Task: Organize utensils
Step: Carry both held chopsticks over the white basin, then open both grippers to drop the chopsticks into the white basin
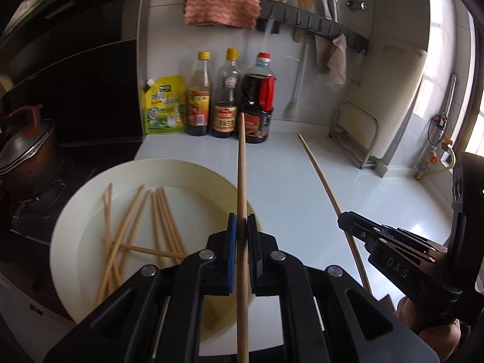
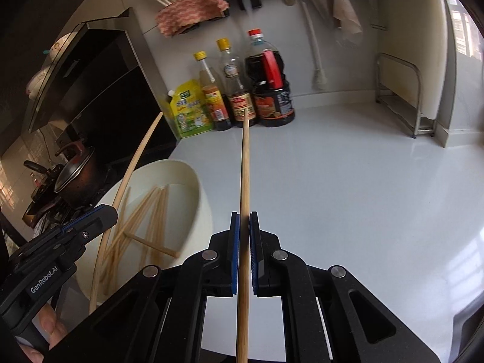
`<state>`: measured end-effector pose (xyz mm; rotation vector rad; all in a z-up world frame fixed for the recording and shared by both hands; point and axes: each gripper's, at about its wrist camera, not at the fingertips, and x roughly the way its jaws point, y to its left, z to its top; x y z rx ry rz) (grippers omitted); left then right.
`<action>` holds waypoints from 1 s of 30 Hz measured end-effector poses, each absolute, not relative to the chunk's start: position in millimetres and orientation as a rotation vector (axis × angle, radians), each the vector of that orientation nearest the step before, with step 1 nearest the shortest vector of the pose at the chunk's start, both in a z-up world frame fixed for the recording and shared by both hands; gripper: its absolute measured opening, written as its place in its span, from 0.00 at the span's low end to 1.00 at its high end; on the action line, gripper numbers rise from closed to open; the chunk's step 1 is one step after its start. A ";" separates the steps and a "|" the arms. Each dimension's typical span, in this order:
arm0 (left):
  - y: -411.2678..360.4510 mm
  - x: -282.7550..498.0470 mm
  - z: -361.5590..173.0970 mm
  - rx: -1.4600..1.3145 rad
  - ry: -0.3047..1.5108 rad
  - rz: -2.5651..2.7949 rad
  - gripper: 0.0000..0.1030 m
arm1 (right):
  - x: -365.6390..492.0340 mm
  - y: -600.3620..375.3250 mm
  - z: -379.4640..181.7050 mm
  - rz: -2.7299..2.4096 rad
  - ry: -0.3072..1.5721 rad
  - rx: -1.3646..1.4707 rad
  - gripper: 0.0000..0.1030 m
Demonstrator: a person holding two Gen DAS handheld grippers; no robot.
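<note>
Each tool pinches one chopstick, mid-gathering.
Left tool (image 1: 241, 230) and right tool (image 2: 244, 230) must next pair them, beyond the plate (image 1: 90, 199) at nine o'clock.

We hold our left gripper (image 1: 241, 227) and right gripper (image 2: 244, 220) side by side, each clamped on a chopstick

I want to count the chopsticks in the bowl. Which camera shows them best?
The left wrist view: it looks down into the white bowl, so the loose chopsticks lie spread out. In the right wrist view, the bowl appears sideways and the chopsticks bunch together, blurred.
</note>
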<state>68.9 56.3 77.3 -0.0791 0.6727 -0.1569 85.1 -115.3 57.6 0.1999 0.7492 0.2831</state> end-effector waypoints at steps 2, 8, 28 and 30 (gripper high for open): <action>81.3 72.6 75.8 -0.098 0.673 -0.116 0.07 | 92.2 -88.1 59.5 0.321 0.754 0.180 0.06; 136.3 89.0 57.1 -0.137 0.718 -0.023 0.07 | 117.2 -20.1 48.1 0.406 0.821 0.118 0.06; 163.9 86.7 26.8 -0.123 0.795 0.035 0.64 | 108.7 -3.5 27.6 0.359 0.844 0.108 0.21; 166.1 84.1 27.8 -0.126 0.792 0.043 0.70 | 101.2 -3.6 28.3 0.345 0.832 0.091 0.23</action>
